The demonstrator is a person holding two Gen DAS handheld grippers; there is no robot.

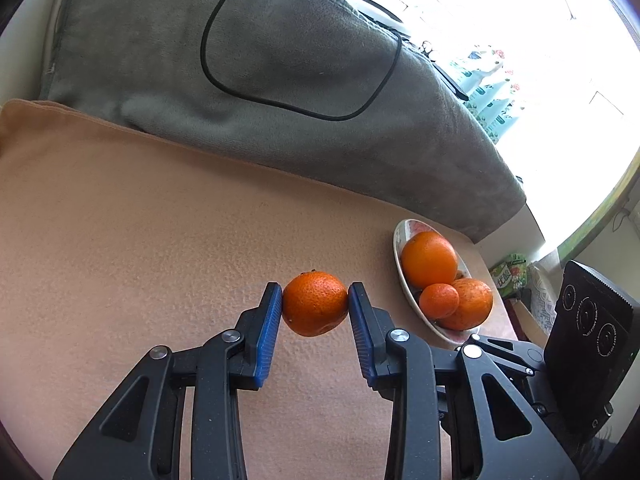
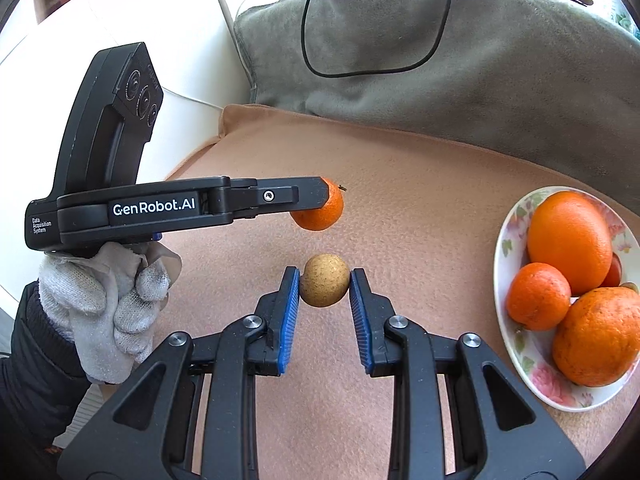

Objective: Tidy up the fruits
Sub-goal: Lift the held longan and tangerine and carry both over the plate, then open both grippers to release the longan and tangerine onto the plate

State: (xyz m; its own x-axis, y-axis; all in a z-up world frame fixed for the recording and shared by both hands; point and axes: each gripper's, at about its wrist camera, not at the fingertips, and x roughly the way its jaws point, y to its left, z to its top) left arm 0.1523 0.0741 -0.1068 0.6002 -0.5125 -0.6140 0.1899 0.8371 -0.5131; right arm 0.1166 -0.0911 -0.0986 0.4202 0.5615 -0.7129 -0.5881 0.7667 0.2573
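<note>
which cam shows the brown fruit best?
Right wrist: the small brown fruit sits centred, clamped between the right gripper pads. The left wrist view doesn't show it; there the left gripper holds a mandarin.

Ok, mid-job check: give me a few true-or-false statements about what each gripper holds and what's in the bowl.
1. The left gripper is shut on a mandarin. True.
2. The right gripper is empty. False: it is shut on a small round brown fruit.
3. The floral bowl holds only orange citrus fruit, as far as shown. True.
4. The bowl sits on the grey blanket. False: it rests on the tan cloth.
5. The held mandarin rests on the cloth. False: it is lifted clear of it.
</note>
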